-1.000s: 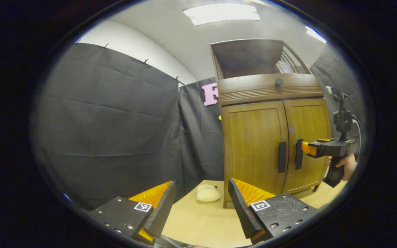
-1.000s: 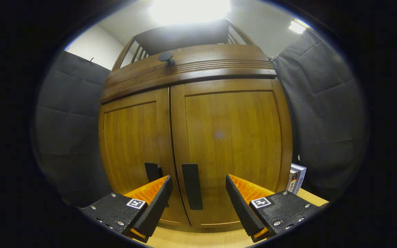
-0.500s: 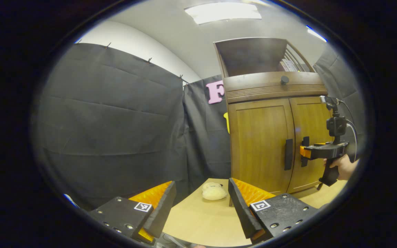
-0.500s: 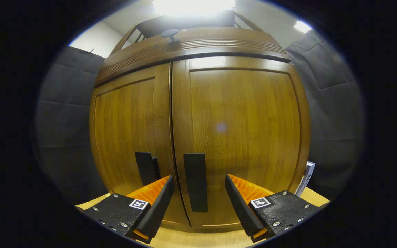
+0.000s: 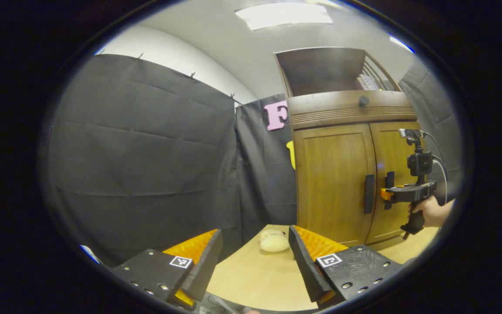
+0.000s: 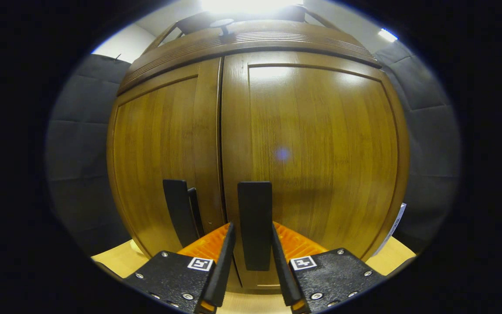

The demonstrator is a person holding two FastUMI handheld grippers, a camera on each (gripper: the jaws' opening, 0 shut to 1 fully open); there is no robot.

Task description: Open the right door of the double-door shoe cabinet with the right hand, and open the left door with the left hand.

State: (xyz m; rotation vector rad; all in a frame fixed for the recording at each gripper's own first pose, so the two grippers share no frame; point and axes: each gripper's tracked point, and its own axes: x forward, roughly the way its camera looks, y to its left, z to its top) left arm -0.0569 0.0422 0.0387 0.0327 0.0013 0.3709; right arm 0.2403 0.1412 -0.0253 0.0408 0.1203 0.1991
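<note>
Right gripper (image 6: 251, 257) has been closing in, fingers now gripping the right door handle (image 6: 255, 222) at lower centre; left gripper (image 5: 254, 261) is idling open; pulling comes next

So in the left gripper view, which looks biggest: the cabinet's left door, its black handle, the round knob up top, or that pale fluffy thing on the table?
1. Left door, by far.
2. Left door's black handle and the pale fluffy thing: about alike in area, and the fluffy thing lies nearer the camera, so no ranking.
3. Round knob, smallest.
</note>
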